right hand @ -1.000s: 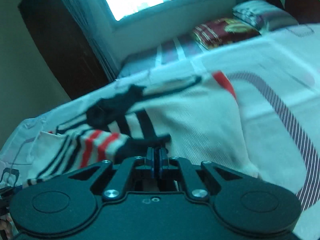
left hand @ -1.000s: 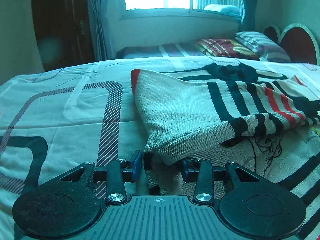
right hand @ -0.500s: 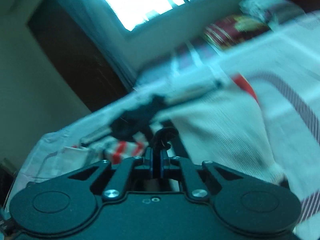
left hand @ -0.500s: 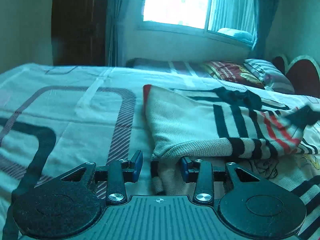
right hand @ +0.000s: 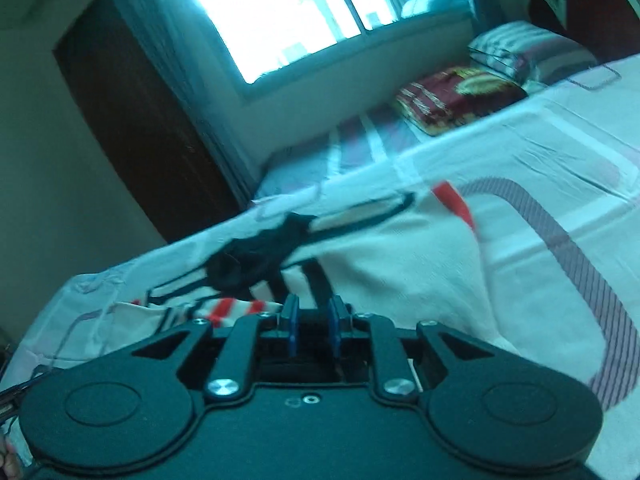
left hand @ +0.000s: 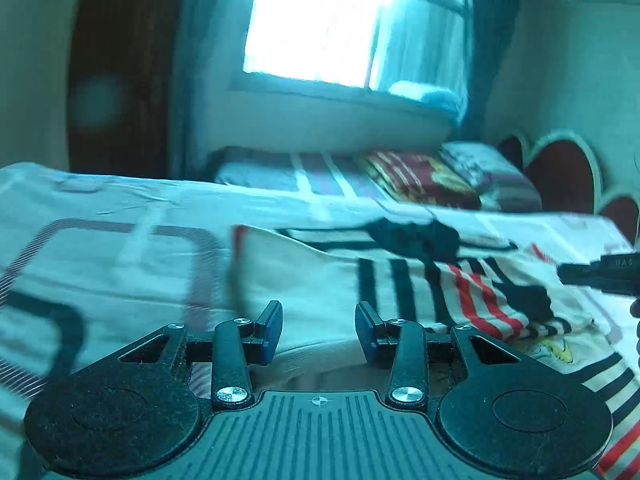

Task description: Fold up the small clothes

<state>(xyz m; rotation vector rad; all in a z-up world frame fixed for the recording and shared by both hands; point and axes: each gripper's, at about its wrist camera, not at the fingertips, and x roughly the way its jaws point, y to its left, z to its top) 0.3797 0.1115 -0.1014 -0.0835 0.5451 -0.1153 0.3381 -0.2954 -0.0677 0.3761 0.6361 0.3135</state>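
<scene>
Left wrist view: cream knit sweater with black and red stripes, folded over, lies on the patterned bed towards its right side. Left claw jaws apart, empty, just above the sweater's near fold. Right claw jaws just opened slightly, nothing between, sweater directly beyond.

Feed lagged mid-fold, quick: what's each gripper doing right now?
Left gripper: open, nothing between the pads, above the striped sweater.
Right gripper: jaws just opening, a narrow gap, nothing held.
</scene>
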